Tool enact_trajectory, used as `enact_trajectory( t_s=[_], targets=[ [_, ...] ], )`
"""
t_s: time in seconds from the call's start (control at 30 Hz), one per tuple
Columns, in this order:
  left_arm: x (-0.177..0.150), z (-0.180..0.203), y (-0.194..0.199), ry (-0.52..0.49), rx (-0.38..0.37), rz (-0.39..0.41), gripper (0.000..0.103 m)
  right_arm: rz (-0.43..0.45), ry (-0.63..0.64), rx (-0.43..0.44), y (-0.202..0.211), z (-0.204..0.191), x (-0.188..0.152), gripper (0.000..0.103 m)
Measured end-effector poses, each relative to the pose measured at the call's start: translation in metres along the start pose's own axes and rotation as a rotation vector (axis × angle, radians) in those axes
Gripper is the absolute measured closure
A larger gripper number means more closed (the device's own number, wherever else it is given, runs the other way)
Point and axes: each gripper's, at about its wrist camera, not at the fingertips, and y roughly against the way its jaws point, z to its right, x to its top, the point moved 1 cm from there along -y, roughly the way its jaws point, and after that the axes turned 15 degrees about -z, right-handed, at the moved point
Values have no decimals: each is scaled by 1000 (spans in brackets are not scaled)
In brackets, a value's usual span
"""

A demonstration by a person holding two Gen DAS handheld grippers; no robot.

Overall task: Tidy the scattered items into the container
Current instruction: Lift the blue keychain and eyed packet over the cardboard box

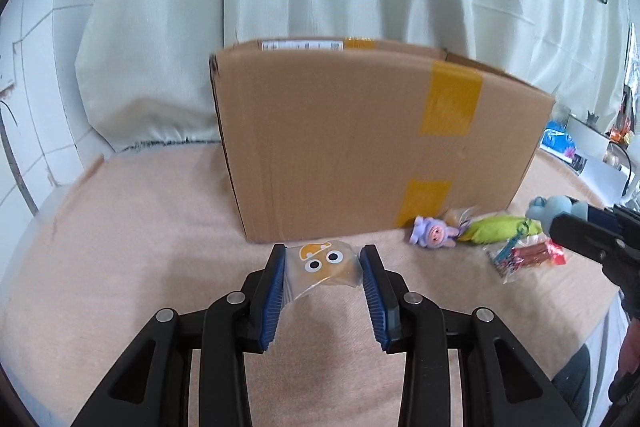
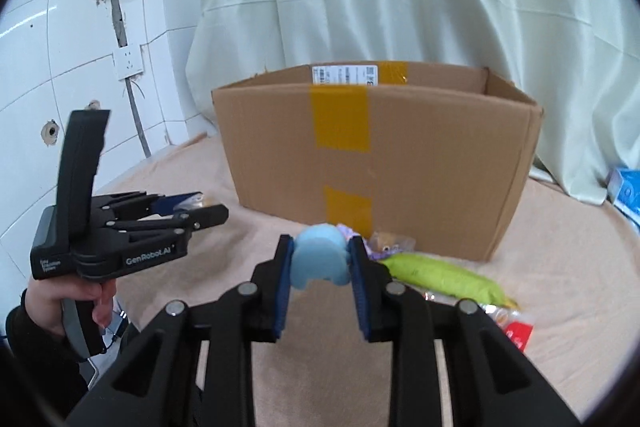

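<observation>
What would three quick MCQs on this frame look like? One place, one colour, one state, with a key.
1. Where do the loose items lie relative to the cardboard box?
A. inside it
B. on the cloth at its front base
C. on top of it

2. What colour is the toy in the right tool?
A. light blue
B. red
C. black

3. What is the state of the left tool?
A. open and empty
B. shut on the clear packet
C. out of view

Key: B, the purple doll and green pouch rest by the box's lower front edge; A, light blue foam shows between the pads; B, both pads press the packet's sides.
</observation>
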Motion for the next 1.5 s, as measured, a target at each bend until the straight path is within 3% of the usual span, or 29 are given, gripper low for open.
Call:
enact_trajectory(
  t_s=[0.47, 0.63, 0.93, 1.2, 1.4, 1.5],
  targets=[
    [-11, 11, 5, -12, 1, -10, 65, -61, -16, -15, -16, -7, -15, 72],
    [0, 19, 21, -37, 7, 23, 65, -10, -3, -33, 5, -9, -4, 72],
    [60, 25, 72, -75, 39, 142, 65, 90, 30, -98, 49, -7, 45, 72],
    [130, 25, 108, -99, 65, 239, 65, 172, 41, -130, 77, 4, 109, 72],
    [178, 25, 97, -105, 58, 258, 65, 200, 57, -165, 72, 14, 155, 72],
    [193, 22, 76, -101, 57, 229, 65, 186, 48, -167, 52, 22, 174, 72]
  ],
)
